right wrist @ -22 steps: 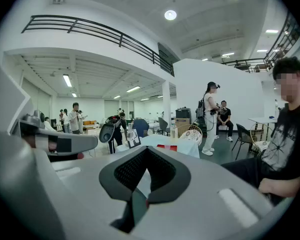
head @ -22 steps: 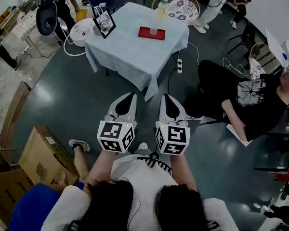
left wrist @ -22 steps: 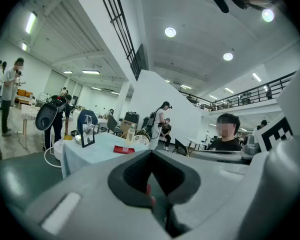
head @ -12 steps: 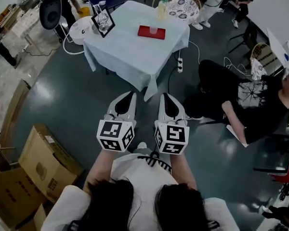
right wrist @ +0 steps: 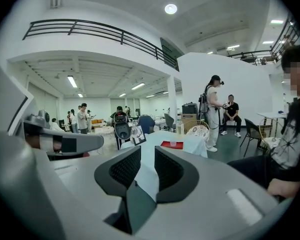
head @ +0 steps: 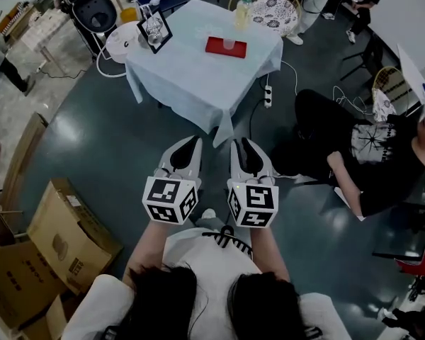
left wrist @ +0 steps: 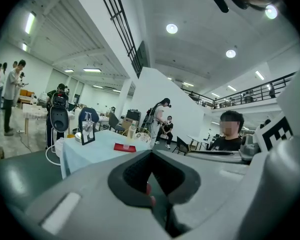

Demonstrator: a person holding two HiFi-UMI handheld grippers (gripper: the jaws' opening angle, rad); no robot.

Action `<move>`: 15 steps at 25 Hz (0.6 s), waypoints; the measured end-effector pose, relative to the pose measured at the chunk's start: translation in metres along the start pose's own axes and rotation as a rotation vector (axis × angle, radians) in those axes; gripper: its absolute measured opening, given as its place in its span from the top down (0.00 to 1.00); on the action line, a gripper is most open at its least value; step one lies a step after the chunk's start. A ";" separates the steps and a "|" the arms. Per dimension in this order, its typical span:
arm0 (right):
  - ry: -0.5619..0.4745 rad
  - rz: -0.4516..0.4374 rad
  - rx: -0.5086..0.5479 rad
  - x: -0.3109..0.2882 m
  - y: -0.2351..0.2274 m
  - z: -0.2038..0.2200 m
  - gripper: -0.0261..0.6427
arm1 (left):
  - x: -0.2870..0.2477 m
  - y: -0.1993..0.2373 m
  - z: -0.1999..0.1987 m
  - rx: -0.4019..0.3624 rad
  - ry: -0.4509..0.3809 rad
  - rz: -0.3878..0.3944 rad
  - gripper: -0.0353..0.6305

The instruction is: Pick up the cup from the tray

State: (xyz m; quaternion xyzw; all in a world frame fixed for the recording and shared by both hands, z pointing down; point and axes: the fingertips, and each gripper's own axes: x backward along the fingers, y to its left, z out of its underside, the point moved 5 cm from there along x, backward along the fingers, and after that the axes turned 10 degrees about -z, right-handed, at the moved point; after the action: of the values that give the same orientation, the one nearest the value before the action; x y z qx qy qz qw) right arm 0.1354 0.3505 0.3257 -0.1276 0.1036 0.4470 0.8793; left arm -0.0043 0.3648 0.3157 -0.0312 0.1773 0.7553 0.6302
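Observation:
Far ahead on the white-clothed table (head: 191, 76) lies a red tray (head: 216, 47) with a small clear cup (head: 229, 44) standing on it. Both grippers are held side by side at chest height over the floor, well short of the table. My left gripper (head: 196, 142) has its jaws together, with nothing in them. My right gripper (head: 241, 144) shows a narrow gap between its pads and holds nothing. The tray (left wrist: 124, 148) looks tiny in the left gripper view. In the right gripper view the tray (right wrist: 172, 145) and cup (right wrist: 173, 143) show beyond the gap.
A framed picture (head: 154, 32) and a bottle (head: 241, 9) also stand on the table. A person in black (head: 368, 154) sits at the right, cardboard boxes (head: 64, 239) lie at the left, a power strip (head: 269, 94) is on the floor and a wicker chair (head: 269, 9) stands behind the table.
The grippers keep their pose. The view has shifted a little, and the blue shape at the lower left has gone out of the picture.

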 end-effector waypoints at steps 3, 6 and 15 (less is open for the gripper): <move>-0.013 -0.064 -0.004 0.002 0.004 0.000 0.72 | 0.001 -0.001 0.004 0.005 0.023 -0.010 0.95; -0.019 -0.090 -0.007 0.003 0.003 0.002 0.66 | 0.000 0.000 0.006 0.005 0.028 -0.026 0.95; -0.039 -0.104 -0.002 -0.025 -0.014 0.001 0.54 | -0.036 0.026 0.003 0.037 0.047 -0.026 0.95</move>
State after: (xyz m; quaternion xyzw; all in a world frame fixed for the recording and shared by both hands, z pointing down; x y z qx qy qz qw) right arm 0.1322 0.3242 0.3362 -0.1250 0.0794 0.4034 0.9029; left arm -0.0218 0.3279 0.3340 -0.0394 0.2057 0.7427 0.6360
